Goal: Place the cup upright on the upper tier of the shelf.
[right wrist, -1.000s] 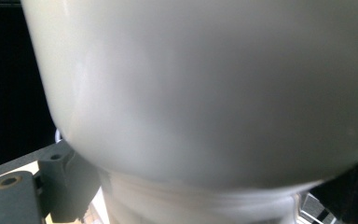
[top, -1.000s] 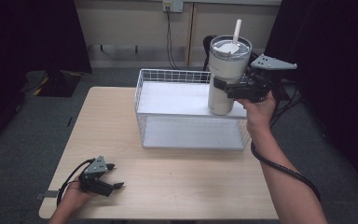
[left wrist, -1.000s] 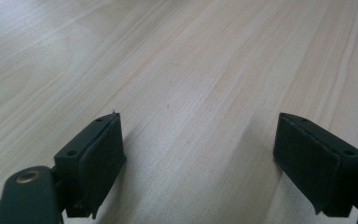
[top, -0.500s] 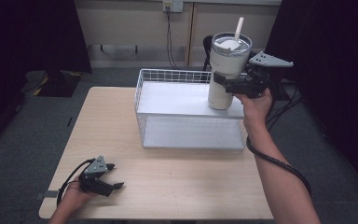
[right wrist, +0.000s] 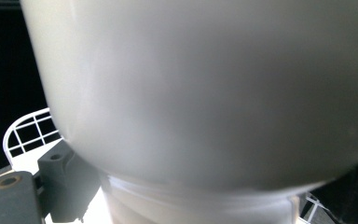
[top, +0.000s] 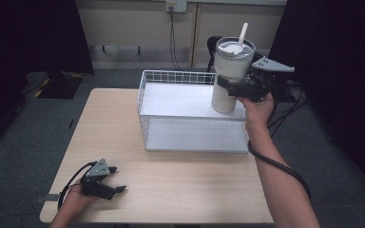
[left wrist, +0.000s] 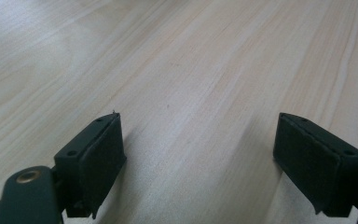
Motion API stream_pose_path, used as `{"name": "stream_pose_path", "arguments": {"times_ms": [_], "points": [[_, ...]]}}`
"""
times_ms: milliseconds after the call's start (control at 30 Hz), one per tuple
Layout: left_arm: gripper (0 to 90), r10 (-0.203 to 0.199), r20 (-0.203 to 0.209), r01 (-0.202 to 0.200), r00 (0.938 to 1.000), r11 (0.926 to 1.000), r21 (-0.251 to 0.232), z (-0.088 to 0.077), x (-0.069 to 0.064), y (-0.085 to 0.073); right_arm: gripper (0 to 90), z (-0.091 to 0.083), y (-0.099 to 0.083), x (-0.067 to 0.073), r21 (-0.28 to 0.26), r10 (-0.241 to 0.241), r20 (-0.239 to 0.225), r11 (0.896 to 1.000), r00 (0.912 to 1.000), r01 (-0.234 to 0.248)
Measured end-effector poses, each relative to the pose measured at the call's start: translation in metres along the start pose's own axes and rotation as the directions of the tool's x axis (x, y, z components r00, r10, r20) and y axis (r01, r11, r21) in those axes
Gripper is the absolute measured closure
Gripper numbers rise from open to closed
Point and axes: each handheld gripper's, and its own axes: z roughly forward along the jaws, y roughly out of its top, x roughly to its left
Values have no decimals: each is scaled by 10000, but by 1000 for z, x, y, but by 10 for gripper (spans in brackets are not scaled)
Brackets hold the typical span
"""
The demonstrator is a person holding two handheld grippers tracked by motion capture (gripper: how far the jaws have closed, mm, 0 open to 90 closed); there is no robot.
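A tall white tumbler (top: 230, 71) with a lid and a white straw hangs upright over the right rear part of the white wire basket (top: 171, 78). My right gripper (top: 228, 88) is shut on the tumbler's narrower lower body; in the right gripper view the tumbler (right wrist: 205, 88) looms between the two black jaws, with a corner of the basket rim (right wrist: 25, 130) behind. My left gripper (top: 116, 179) rests on the table near the front left corner. Its jaws stand open in the left gripper view (left wrist: 198, 163), with bare wood between them.
The light wooden table (top: 180, 190) has free surface in front of and left of the basket. A black cable runs from the right gripper along the forearm. Dark curtains hang on both sides, and a cabinet with a cord stands behind the table.
The right gripper has lifted the tumbler higher above the basket's right rear part. The left gripper has stayed where it was.
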Motion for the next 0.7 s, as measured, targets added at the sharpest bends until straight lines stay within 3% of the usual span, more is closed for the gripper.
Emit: {"name": "stream_pose_path", "arguments": {"times_ms": [500,700], "points": [[157,-6,-8,6,10000,10000,-9,0,0,0,89,-5,-5,1,-60,-320,-71,9995,9995,320],[158,-5,-10,5,10000,10000,-10,0,0,0,90,-6,-7,2,-103,-185,-17,9998,9998,185]]}}
